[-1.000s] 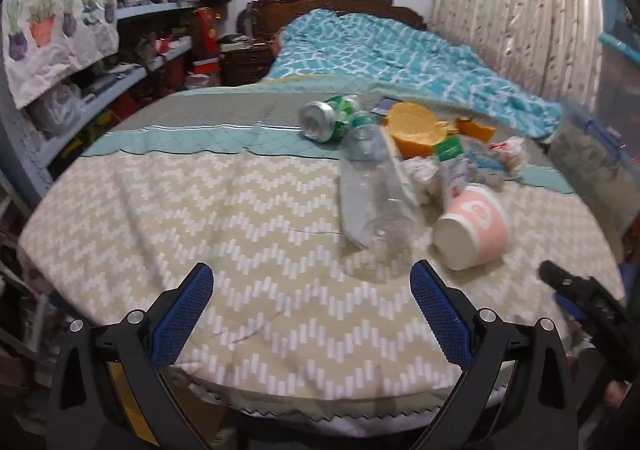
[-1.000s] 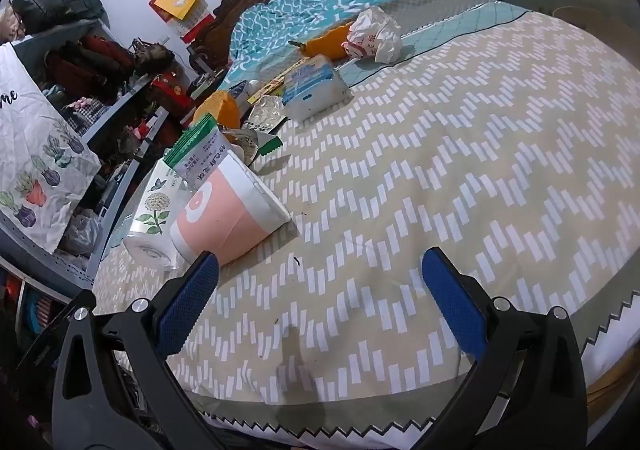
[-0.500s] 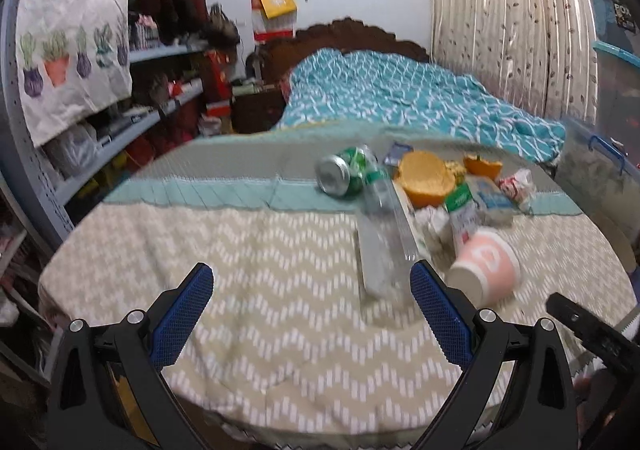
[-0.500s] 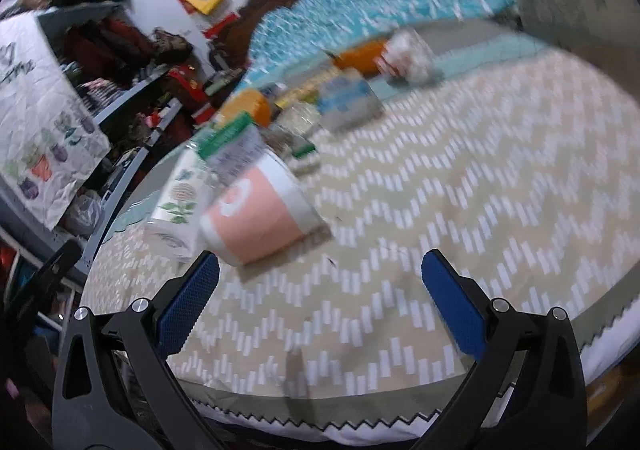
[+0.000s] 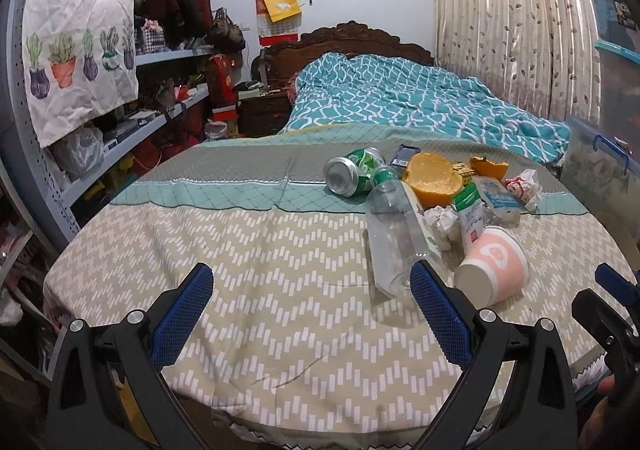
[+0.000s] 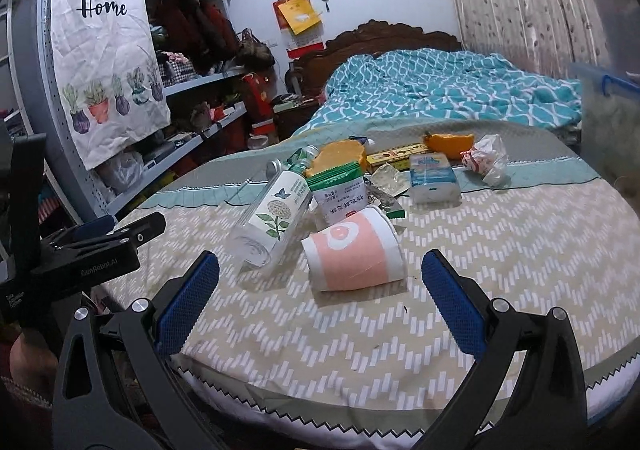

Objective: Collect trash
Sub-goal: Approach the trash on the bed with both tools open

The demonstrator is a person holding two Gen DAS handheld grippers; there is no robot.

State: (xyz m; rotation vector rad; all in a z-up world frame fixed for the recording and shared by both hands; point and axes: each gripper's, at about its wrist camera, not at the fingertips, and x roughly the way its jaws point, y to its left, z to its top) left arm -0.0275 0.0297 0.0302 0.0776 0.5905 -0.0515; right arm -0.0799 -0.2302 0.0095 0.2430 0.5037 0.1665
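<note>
I have both grippers held back at the near edge of the round table (image 5: 248,290), the left gripper (image 5: 308,304) and the right gripper (image 6: 320,290) each with jaws spread wide and nothing between them, because nothing has been picked yet. The trash lies clustered on the far right of the cloth: a pink paper cup (image 6: 354,254) tipped on its side nearest me, a clear plastic bottle (image 5: 394,238) beside it, a green can (image 5: 352,173), orange peel (image 5: 432,179) and crumpled wrappers behind. My right jaws frame the cup, so I judge it the first pick.
</note>
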